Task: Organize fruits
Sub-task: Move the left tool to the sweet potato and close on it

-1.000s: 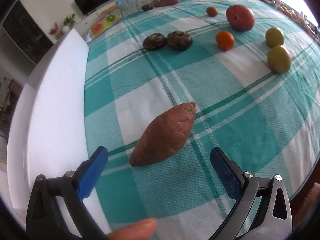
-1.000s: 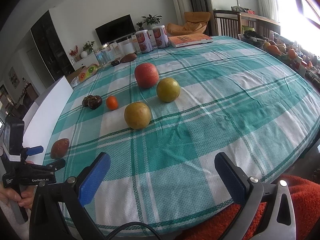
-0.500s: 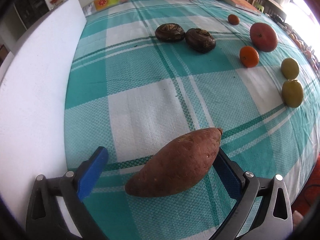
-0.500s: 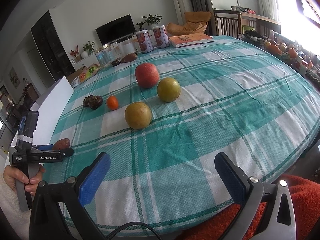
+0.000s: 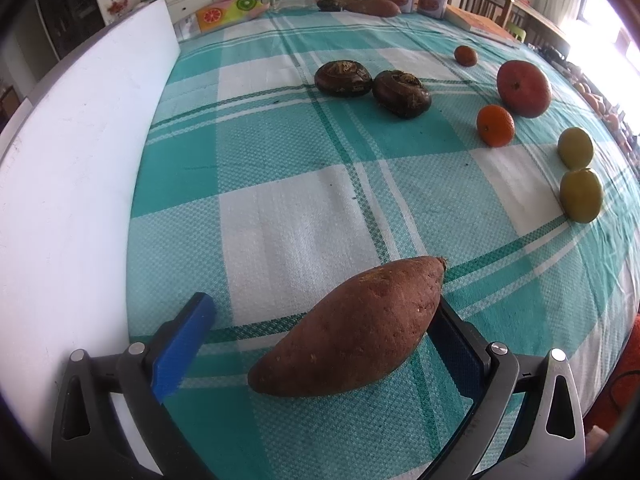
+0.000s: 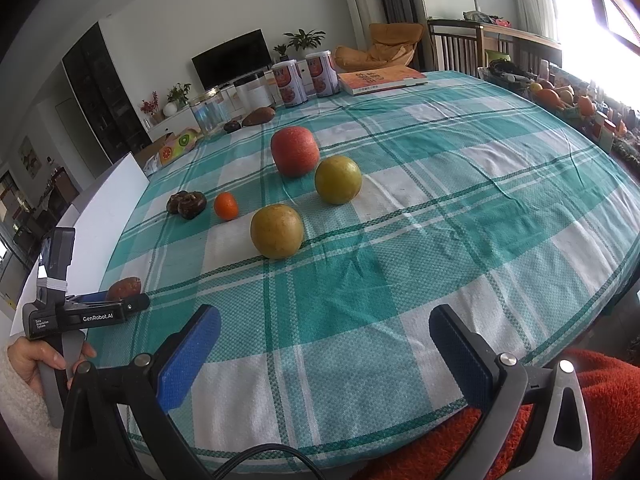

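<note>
Closer now, left gripper [image 5: 320,344] spread wide around sweet potato [image 5: 352,330], right pad touching

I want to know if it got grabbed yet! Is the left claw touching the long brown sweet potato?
Touching on one side only. In the left wrist view, the long brown sweet potato presses the left claw's right finger; a gap separates it from the left finger.

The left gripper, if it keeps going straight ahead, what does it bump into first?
The sweet potato. It already lies between the open fingers of the left gripper, and the right finger seems to touch it. Going straight would likely just push it along the tablecloth.
</note>
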Motion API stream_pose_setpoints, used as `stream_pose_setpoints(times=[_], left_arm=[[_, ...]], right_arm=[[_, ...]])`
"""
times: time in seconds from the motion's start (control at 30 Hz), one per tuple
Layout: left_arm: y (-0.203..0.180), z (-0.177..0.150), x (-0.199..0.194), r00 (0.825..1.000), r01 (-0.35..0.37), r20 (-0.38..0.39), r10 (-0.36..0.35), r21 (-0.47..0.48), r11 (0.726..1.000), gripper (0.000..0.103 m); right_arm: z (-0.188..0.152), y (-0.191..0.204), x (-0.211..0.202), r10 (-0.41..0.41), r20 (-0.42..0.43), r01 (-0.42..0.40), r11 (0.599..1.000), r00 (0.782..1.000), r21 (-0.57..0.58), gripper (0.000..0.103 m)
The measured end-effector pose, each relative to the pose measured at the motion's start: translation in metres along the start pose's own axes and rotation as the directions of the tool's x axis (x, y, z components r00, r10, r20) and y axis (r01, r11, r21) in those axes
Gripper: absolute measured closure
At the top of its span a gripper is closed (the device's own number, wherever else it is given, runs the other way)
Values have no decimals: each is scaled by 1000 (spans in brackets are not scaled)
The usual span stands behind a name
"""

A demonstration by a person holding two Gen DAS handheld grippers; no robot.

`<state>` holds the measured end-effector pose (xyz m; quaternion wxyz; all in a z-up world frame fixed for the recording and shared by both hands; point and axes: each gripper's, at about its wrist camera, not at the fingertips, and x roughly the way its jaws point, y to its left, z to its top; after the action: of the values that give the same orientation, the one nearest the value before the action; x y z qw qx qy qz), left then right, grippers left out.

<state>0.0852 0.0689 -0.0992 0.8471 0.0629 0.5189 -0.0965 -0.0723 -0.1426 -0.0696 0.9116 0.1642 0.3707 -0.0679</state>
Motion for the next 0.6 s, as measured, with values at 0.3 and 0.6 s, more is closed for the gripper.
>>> stream_pose_setpoints(times=[0.3,0.6], left_arm=[[-1,0,-1,1000,-8,-3,8,-13,1000,0],[-16,5,-1,990,43,-136,-30,90,995,4]], right_arm=[[0,1,0,-1,0,1,1000,1000,-2,0],[0,1,0,0,-1,0,1000,1000,0,0]])
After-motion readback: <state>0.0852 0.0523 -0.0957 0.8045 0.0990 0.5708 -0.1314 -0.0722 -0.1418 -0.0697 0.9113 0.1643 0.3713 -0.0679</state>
